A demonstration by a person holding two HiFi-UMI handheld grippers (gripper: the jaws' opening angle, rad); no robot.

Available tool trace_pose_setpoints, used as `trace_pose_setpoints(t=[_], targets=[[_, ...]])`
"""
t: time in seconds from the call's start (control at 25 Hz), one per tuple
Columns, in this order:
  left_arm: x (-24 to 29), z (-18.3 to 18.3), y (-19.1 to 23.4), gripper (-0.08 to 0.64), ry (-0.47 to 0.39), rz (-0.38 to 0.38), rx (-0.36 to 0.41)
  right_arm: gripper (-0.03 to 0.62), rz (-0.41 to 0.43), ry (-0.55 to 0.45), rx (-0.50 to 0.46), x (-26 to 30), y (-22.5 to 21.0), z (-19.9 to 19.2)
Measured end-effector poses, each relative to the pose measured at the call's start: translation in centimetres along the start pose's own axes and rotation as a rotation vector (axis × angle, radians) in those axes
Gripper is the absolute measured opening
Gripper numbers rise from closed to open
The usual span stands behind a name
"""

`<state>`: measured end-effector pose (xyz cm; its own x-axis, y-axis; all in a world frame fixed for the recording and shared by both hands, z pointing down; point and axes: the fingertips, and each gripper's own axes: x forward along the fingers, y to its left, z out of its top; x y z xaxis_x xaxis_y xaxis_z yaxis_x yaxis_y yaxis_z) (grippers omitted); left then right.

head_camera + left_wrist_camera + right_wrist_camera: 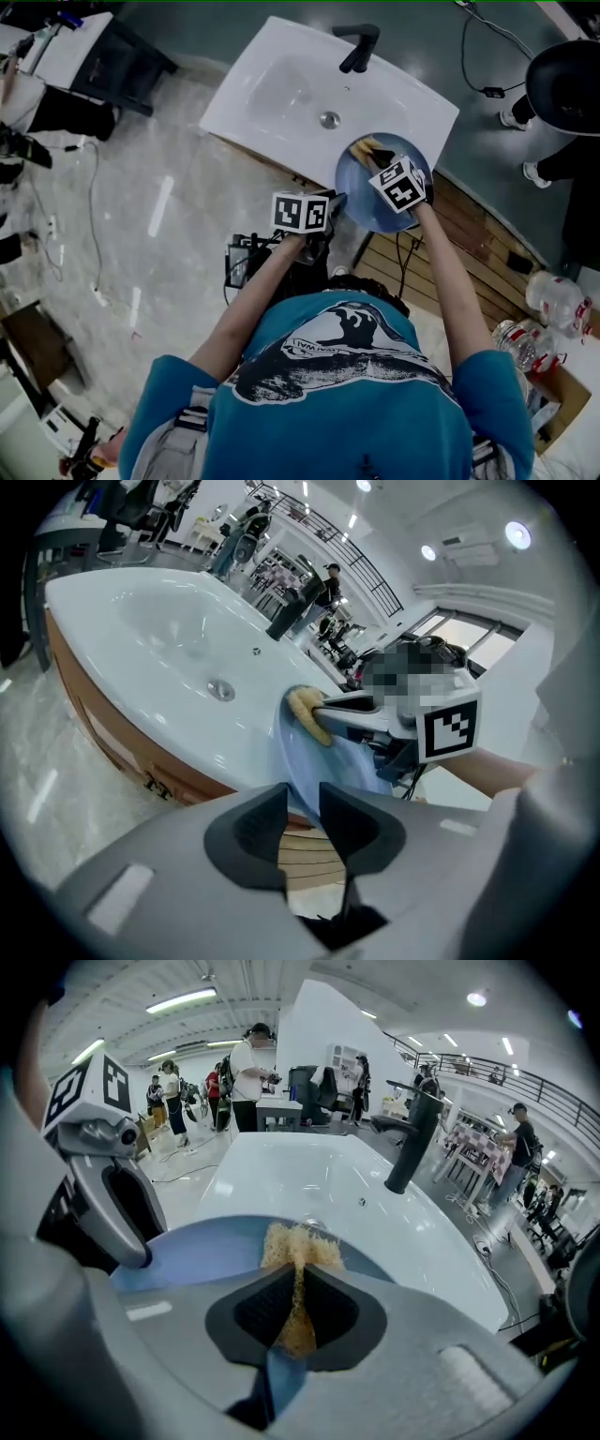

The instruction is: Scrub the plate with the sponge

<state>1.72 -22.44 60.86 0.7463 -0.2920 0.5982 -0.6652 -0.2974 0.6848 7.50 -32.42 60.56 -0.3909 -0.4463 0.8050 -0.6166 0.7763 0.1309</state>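
1. The left tongs [302, 803] are closed most of the way on the plate [337, 761]. Its pale blue rim runs edge-on between the two dark pads, which bear on both faces.
2. The right tongs [298, 1274] are clamped on the sponge [298, 1241]. The yellow foam is squeezed thin between the pads and fans out past the tips, where it lies against the plate's face.
3. From the head view, the plate sits at the near right corner of the sink [272, 94], partly over the white basin's edge and partly over wooden slats [487, 234]. The left tongs are at the plate's left rim and the right tongs over its far part. Whether the plate touches the sink I cannot tell.
4. The sink is white, with a round drain [329, 119] and a black faucet [359, 47] at its far side. The floor [141, 216] is pale and glossy, and plastic bottles [553, 295] lie at the lower right.
5. Only the left gripper view shows the brown wooden base [103, 733] under the sink, and it shows the plate as a thin edge.
6. Only the right gripper view shows the sponge pinched between pads and the plate's broad face. Both gripper views also show a bright hall with ceiling lights, railings and people standing, which the head view does not.
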Motion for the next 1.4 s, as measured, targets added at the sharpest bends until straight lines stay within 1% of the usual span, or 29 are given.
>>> trace_pose_setpoints(t=[0.12, 0.2, 0.32, 0.52, 0.68, 0.8, 1.0, 1.28, 1.32, 1.4], targets=[[0.2, 0.1, 0.0, 0.118, 0.000, -0.032, -0.047, 0.031, -0.001, 0.018, 0.016, 0.4, 0.3, -0.4], [0.3, 0.4, 0.1, 0.110, -0.016, -0.030, -0.088, 0.031, 0.007, 0.026, 0.014, 0.4, 0.5, -0.4], [0.3, 0.6, 0.5, 0.094, -0.053, 0.007, -0.132, 0.030, 0.046, 0.029, -0.009, 0.3, 1.6, -0.3], [0.2, 1.0, 1.2, 0.068, -0.093, 0.064, -0.176, 0.031, 0.119, 0.044, -0.069, -0.7, 4.5, -1.1], [-0.1, 1.6, 1.8, 0.053, -0.131, 0.096, -0.216, 0.031, 0.155, 0.032, -0.046, -1.8, 7.1, -2.1], [-0.3, 2.2, 2.2, 0.044, -0.157, 0.132, -0.203, 0.031, 0.169, 0.026, -0.032, -2.3, 8.7, -2.4], [-0.4, 2.7, 2.1, 0.040, -0.180, 0.192, -0.141, 0.031, 0.200, 0.031, -0.038, -3.2, 10.9, -2.9], [-0.6, 3.3, 2.4, 0.040, -0.204, 0.235, -0.096, 0.029, 0.322, 0.053, -0.049, -4.5, 14.4, -4.2], [-0.6, 3.3, 2.3, 0.041, -0.203, 0.236, -0.091, 0.029, 0.330, 0.052, -0.045, -4.6, 14.6, -4.3], [-0.7, 3.3, 2.3, 0.041, -0.195, 0.239, -0.072, 0.029, 0.340, 0.041, -0.009, -4.7, 14.6, -4.4]])
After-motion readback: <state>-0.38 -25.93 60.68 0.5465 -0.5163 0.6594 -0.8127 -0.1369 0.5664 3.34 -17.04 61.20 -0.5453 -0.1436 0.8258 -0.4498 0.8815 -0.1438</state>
